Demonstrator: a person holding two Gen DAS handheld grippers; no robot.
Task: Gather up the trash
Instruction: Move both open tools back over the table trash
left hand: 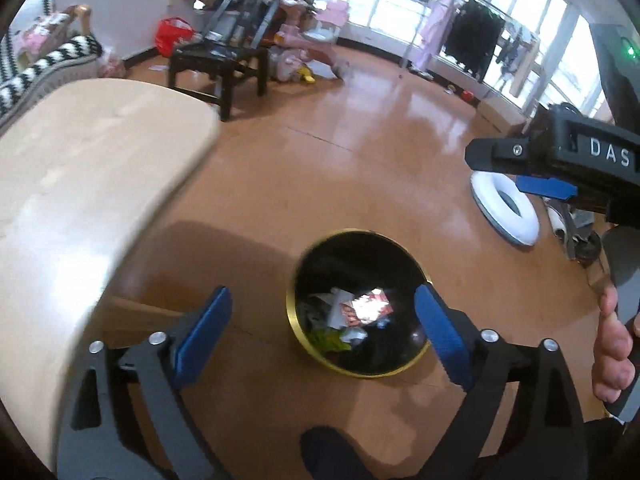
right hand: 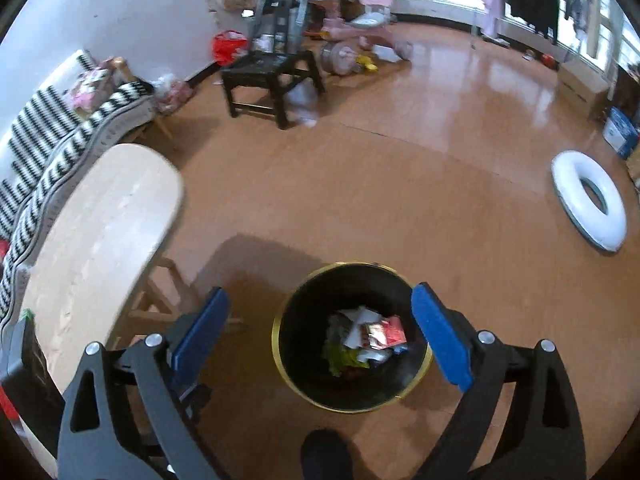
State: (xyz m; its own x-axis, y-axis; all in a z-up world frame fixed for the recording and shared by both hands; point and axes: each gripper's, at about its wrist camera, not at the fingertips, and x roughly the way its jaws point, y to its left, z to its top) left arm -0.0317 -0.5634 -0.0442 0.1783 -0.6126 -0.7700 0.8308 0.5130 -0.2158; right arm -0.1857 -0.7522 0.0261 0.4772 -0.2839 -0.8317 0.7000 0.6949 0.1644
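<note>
Left hand-held gripper (left hand: 323, 330): my 2 blue pads spread wide, nothing between them — hanging over the bin.
Right hand-held gripper (right hand: 321, 332): spread just as wide, holding nothing, also above the bin.
Bin (right hand: 402, 397): black with a gold rim, standing on the brown floor (right hand: 360, 200), just beside the surface.
Trash (right hand: 370, 336): white papers, a red wrapper and a green scrap lying at the bottom of the bin.
Surface (left hand: 80, 168): pale wood, rounded end — to my left.
White ring (right hand: 588, 200): flat on the floor, well apart from the bin.
</note>
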